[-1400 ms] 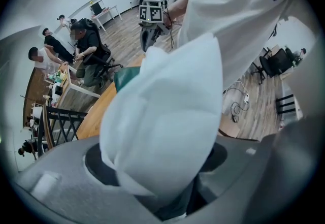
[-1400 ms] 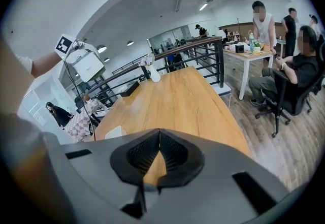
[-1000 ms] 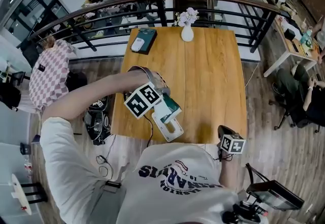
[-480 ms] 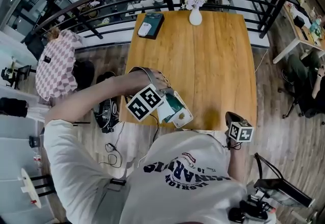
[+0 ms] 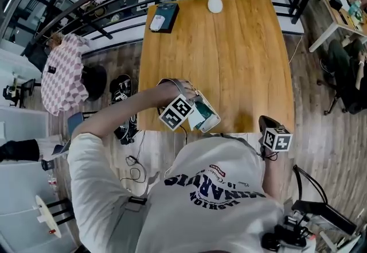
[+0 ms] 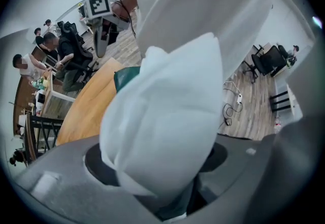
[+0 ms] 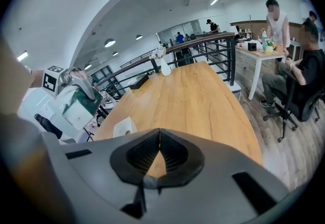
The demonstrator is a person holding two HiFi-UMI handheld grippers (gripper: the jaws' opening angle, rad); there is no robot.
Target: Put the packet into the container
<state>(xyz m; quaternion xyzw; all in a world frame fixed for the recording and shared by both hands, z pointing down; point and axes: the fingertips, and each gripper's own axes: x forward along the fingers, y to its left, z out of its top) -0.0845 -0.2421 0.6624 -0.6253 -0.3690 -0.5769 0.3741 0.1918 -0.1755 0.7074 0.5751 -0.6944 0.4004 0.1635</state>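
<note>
Jaws of the left gripper (image 5: 186,110) are clamped on a white soft packet with a dark green panel (image 6: 162,116), which bulges out between them and fills most of the left gripper view. Jaws of the right gripper (image 7: 159,149) are pressed together with nothing between them.

A rectangular light-wood surface (image 5: 241,62) takes up the middle of the head view. The left gripper points straight down over the surface's near edge, towards its left corner, so the packet hangs there above the wood. In the right gripper view the packet is held clear of the surface, up and to the left of a small white square container (image 7: 123,126) that sits on the surface close to that same near edge; packet and container are apart. The right gripper hovers at the surface's near right corner, tilted down towards the wood.

At the surface's far left corner lies a dark green flat box (image 5: 166,16) with a small white object (image 5: 156,22) on it. At the middle of the surface's far edge stands a small white vase of pale flowers (image 5: 214,0).
</note>
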